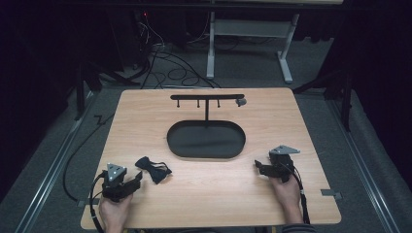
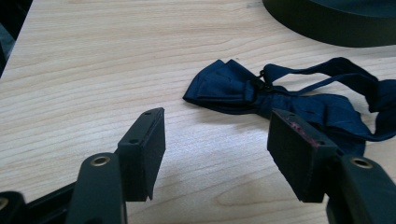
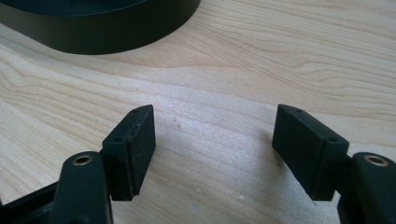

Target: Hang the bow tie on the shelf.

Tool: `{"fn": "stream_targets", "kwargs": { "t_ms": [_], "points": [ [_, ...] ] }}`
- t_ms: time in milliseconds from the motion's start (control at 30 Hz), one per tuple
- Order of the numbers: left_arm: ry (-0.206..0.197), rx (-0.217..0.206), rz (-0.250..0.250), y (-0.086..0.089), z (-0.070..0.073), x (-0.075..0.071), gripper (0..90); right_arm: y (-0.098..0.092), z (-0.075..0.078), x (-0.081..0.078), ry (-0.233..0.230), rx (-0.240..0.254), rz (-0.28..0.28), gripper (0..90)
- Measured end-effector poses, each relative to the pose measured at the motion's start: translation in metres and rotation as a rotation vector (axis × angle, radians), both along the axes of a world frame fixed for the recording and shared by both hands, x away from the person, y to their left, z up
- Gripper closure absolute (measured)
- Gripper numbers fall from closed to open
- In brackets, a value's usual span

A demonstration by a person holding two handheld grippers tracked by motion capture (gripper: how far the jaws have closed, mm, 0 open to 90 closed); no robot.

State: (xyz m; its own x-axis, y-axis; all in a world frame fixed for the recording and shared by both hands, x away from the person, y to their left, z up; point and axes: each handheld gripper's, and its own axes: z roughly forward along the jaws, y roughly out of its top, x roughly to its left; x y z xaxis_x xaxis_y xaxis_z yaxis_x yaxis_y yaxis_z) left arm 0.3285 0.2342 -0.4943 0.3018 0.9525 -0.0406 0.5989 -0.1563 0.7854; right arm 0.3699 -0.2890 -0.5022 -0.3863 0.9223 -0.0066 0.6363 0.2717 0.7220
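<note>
A wooden table (image 1: pixel 291 194) carries a black stand whose oval tray base (image 1: pixel 206 140) sits near the middle, a little toward the far edge, with a thin post rising from its far side to a horizontal bar (image 1: pixel 207 97) that has small pegs hanging under it and a small grey knob at its right end. A dark navy bow tie (image 1: pixel 153 169) lies flat on the wood near the front left corner, apart from the tray and off its near left end; in the left gripper view its strap (image 2: pixel 336 74) loops out behind the knot. The left gripper (image 1: pixel 137 180), held in the person's left hand (image 1: pixel 114 213) at the front left corner, points toward the bow tie, and its jaws stand wide apart with nothing between them; the bow tie (image 2: pixel 261 95) lies just beyond the tips, and part of it is hidden behind the right-hand jaw of that view. The right gripper (image 1: pixel 257 167) rests in the right hand (image 1: pixel 286 194) near the front right corner, aimed toward the tray's near right end, its jaws also spread wide over bare wood, with the tray wall (image 3: pixel 107 35) curving across the top of the right gripper view.
</note>
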Motion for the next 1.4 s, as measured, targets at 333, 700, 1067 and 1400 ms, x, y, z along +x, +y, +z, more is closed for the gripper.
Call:
{"fn": "stream_targets", "kwargs": {
  "t_ms": [333,700,1067,1400],
  "points": [
    [-0.015,0.01,-0.052,-0.014,0.007,0.0,37.3,0.0,0.0,0.0,0.001,0.001,-0.001,31.5],
    [-0.01,0.035,-0.113,-0.032,0.012,0.011,36.2,0.0,0.0,0.0,0.001,0.003,0.001,31.5],
    [-0.014,0.07,-0.16,-0.047,0.016,0.023,36.1,-0.001,0.0,0.0,0.002,0.004,0.001,31.5],
    [0.005,0.099,-0.197,-0.06,0.014,0.037,36.6,-0.001,0.0,0.0,0.002,0.004,0.002,31.5]
  ]
}}
